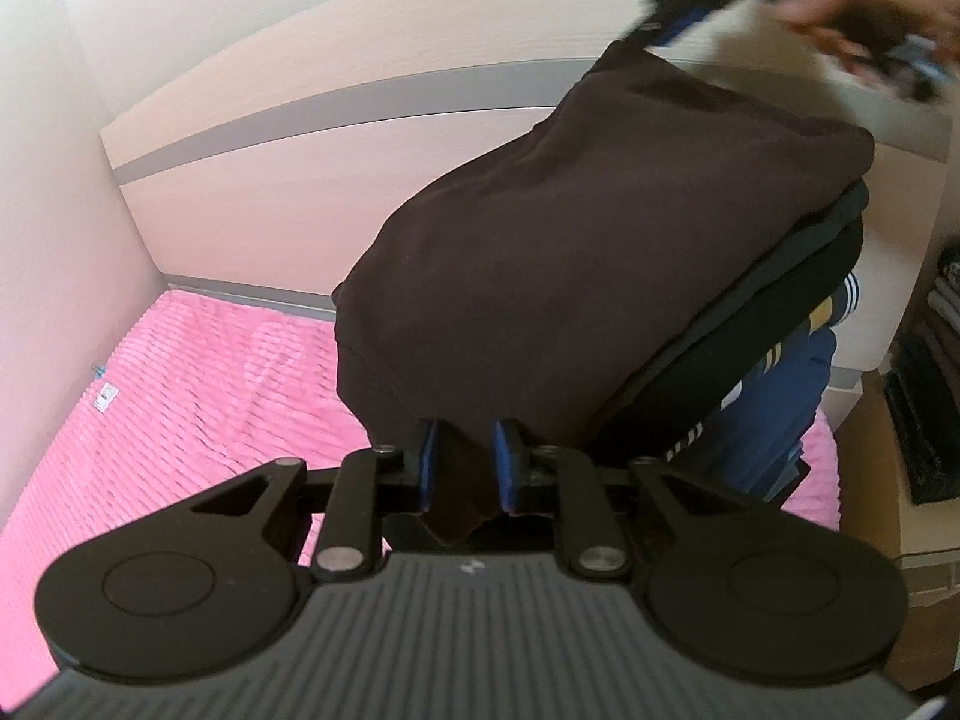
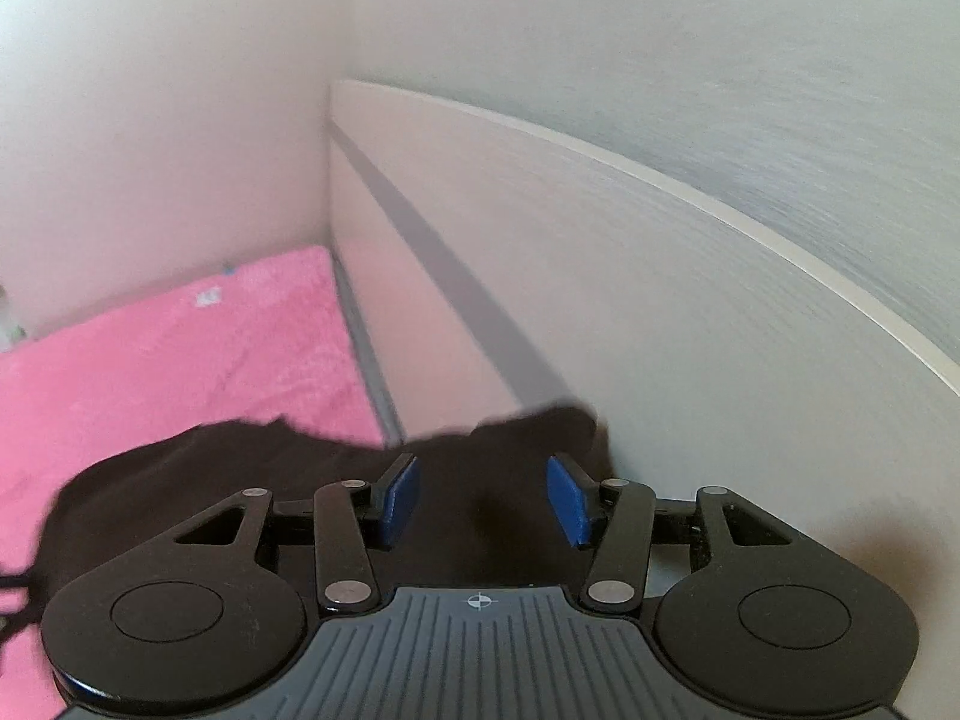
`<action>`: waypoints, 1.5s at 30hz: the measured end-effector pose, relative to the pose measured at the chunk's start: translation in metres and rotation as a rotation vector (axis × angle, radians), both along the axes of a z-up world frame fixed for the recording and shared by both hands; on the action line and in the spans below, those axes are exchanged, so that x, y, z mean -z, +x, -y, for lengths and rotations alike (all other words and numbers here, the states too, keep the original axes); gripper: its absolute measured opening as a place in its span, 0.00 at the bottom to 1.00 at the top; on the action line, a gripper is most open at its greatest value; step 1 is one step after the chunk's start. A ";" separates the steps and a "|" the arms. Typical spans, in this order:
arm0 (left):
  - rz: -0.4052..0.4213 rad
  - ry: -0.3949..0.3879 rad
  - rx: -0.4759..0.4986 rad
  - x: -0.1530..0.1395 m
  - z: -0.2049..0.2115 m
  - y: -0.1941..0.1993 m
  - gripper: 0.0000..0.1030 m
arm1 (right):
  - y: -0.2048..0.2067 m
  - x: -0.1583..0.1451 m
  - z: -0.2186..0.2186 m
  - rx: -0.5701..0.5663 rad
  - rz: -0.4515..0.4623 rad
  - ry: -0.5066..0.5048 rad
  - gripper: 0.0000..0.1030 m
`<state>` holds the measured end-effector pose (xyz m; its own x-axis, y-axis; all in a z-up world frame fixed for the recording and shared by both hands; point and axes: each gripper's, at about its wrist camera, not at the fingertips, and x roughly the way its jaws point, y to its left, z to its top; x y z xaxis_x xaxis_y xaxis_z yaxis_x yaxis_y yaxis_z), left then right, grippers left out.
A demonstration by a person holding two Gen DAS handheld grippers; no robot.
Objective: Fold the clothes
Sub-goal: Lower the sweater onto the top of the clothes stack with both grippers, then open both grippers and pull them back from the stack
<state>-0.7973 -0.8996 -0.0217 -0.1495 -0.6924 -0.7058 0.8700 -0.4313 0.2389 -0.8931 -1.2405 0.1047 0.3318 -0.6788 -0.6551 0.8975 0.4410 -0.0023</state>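
Left wrist view: the left gripper (image 1: 467, 468) is clenched on a corner of the dark brown garment (image 1: 576, 252); a fold of the cloth is pinched between its blue pads (image 1: 503, 462) and a bit of it pokes out behind them toward the camera. From that pinch the garment runs up and away, spread broadly over the top of a stack of folded clothes (image 1: 774, 396), whose black, striped and blue layers show under the garment's right edge. The stack sits on the pink bedspread (image 1: 180, 396), close to the headboard (image 1: 336, 114). At the garment's far end, nearest the headboard, the right gripper (image 1: 672, 18) appears blurred, its tip at the far corner of the cloth, with the person's hand (image 1: 882, 6) behind it. Whether that tip grips the cloth cannot be told from here. Beyond the bedspread's right side, more folded clothes (image 1: 936, 324) are piled on a shelf.

Right wrist view: the right gripper (image 2: 483, 498) has its fingers spread, the blue pads (image 2: 401, 495) standing clear of each other with nothing pressed between them. The dark brown garment (image 2: 240, 480) lies just below and beyond the fingers, a blurred dark mass stretching left over the pink bedspread (image 2: 180, 348) and reaching right to the foot of the headboard (image 2: 600, 276). The picture is smeared by motion.
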 end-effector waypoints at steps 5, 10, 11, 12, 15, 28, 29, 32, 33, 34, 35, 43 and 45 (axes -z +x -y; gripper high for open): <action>0.011 -0.004 -0.005 0.004 -0.009 0.002 0.12 | 0.013 0.049 0.031 -0.016 -0.104 0.128 0.49; 0.020 0.050 0.011 0.013 -0.014 0.005 0.18 | 0.005 0.067 0.028 -0.023 -0.082 0.160 0.49; 0.034 0.066 0.019 0.018 -0.015 0.004 0.20 | 0.004 0.064 0.029 -0.026 -0.067 0.160 0.49; 0.047 0.081 0.027 0.023 -0.017 0.003 0.20 | 0.003 0.060 0.029 -0.032 -0.058 0.151 0.49; 0.037 0.076 0.029 0.028 -0.023 0.004 0.18 | -0.002 0.041 0.015 -0.029 -0.040 0.077 0.50; -0.071 0.049 -0.068 0.013 -0.061 0.013 0.20 | -0.024 0.022 -0.161 -0.106 0.156 -0.044 0.80; -0.080 0.055 -0.082 0.013 -0.063 0.013 0.20 | -0.025 0.030 -0.168 -0.106 0.147 -0.040 0.80; -0.102 0.066 -0.131 0.013 -0.072 0.012 0.30 | -0.030 0.027 -0.178 -0.076 0.161 -0.062 0.80; -0.111 0.065 -0.150 0.012 -0.076 0.012 0.34 | -0.032 0.025 -0.181 -0.064 0.168 -0.072 0.80; -0.125 0.063 -0.170 0.010 -0.080 0.013 0.39 | -0.034 0.023 -0.185 -0.054 0.176 -0.084 0.81; -0.140 0.062 -0.190 0.009 -0.084 0.015 0.41 | -0.037 0.022 -0.191 -0.042 0.176 -0.101 0.81; -0.250 0.014 -0.260 0.008 -0.129 0.016 0.81 | -0.047 0.036 -0.284 0.032 0.129 -0.014 0.99; -0.268 0.005 -0.269 0.007 -0.139 0.019 0.86 | -0.045 0.041 -0.306 0.049 0.116 0.012 0.99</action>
<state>-0.7788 -0.7608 -0.0289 -0.1419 -0.7289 -0.6697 0.9838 -0.1790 -0.0136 -0.9379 -0.9350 0.0636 0.3730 -0.6879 -0.6226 0.9117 0.3964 0.1082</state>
